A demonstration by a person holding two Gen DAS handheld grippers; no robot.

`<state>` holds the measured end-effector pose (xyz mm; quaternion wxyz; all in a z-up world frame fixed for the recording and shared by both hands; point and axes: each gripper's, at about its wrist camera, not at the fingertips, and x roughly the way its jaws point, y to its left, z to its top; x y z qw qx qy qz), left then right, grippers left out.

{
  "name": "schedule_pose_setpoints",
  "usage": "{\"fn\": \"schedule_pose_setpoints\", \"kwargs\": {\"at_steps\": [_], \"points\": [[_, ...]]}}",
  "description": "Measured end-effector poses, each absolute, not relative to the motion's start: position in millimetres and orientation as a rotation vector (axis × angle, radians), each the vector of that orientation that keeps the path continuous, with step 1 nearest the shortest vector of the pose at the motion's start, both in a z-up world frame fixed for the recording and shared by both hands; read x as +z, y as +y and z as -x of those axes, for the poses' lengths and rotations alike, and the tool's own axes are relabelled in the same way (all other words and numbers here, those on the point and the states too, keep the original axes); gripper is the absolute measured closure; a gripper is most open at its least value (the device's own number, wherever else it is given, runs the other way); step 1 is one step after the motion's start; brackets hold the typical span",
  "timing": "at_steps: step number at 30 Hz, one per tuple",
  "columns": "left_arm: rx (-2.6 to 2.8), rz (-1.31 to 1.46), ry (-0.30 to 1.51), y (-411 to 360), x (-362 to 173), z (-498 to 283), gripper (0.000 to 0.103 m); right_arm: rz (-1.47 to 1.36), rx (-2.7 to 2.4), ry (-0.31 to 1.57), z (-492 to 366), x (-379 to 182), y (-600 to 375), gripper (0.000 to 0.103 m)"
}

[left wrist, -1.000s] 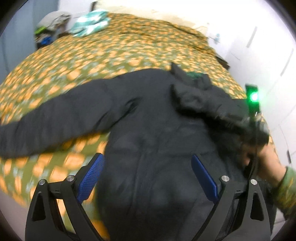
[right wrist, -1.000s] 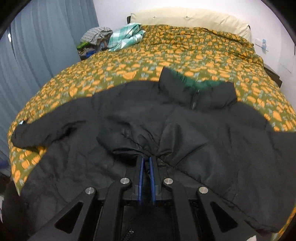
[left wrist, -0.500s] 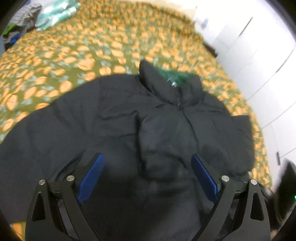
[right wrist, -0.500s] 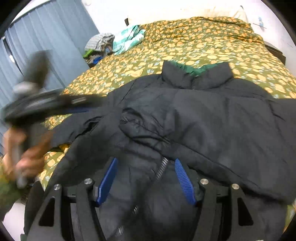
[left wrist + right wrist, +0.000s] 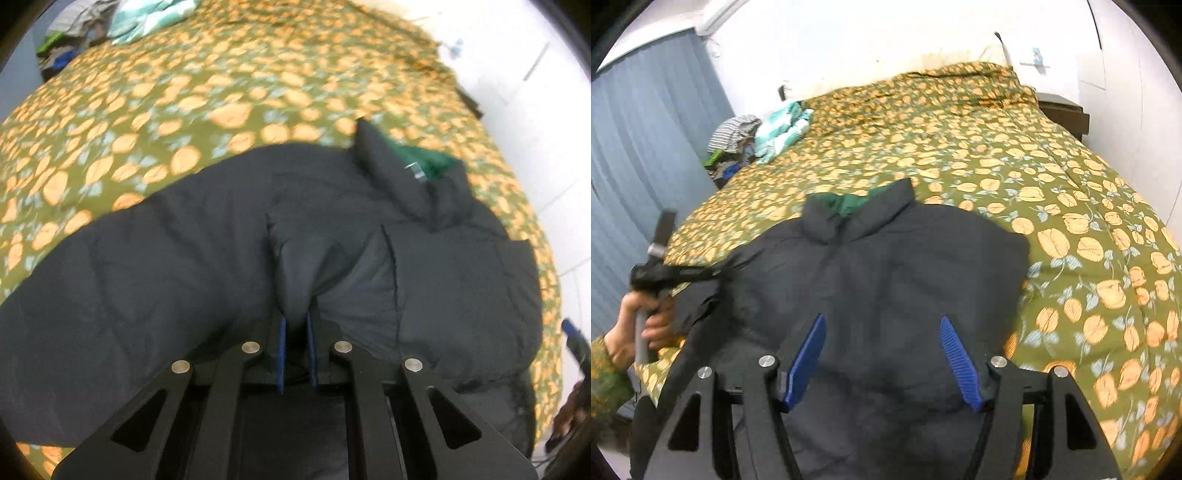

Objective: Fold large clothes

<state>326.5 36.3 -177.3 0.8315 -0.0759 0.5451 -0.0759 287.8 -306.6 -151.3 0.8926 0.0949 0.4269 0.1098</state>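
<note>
Under the left claw (image 5: pixel 294 325) – clenched on jacket (image 5: pixel 184 266) fabric – the sleeve end hides; right claw (image 5: pixel 882 354) released.

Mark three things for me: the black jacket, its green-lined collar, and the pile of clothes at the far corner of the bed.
black jacket (image 5: pixel 923 266): right wrist view, on the flat chest panel.
green-lined collar (image 5: pixel 849 203): right wrist view, on the green lining inside the neck.
pile of clothes (image 5: pixel 738 129): right wrist view, on the striped garment on top.

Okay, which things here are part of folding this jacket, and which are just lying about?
Part of the job:
- black jacket
- left gripper, shut on a jacket fold
- right gripper, open

Lying about:
- clothes pile
- teal checked cloth
- nightstand
</note>
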Motion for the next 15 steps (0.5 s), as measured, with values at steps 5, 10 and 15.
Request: {"fn": "schedule_pose_setpoints", "kwargs": {"at_steps": [5, 10, 15], "points": [[-0.138, 0.140, 1.174, 42.4, -198.8, -319.5, 0.091, -0.131, 0.186, 1.086, -325.8, -218.2, -293.0, 0.039], [-0.139, 0.153, 1.186, 48.5, -207.9, -318.5, 0.091, -0.082, 0.157, 1.198, -339.5, -255.6, -280.2, 0.039], [-0.124, 0.113, 1.181, 57.6, -204.7, -320.8, 0.091, -0.173, 0.192, 1.117, -352.5, -208.2, -292.8, 0.039]]}}
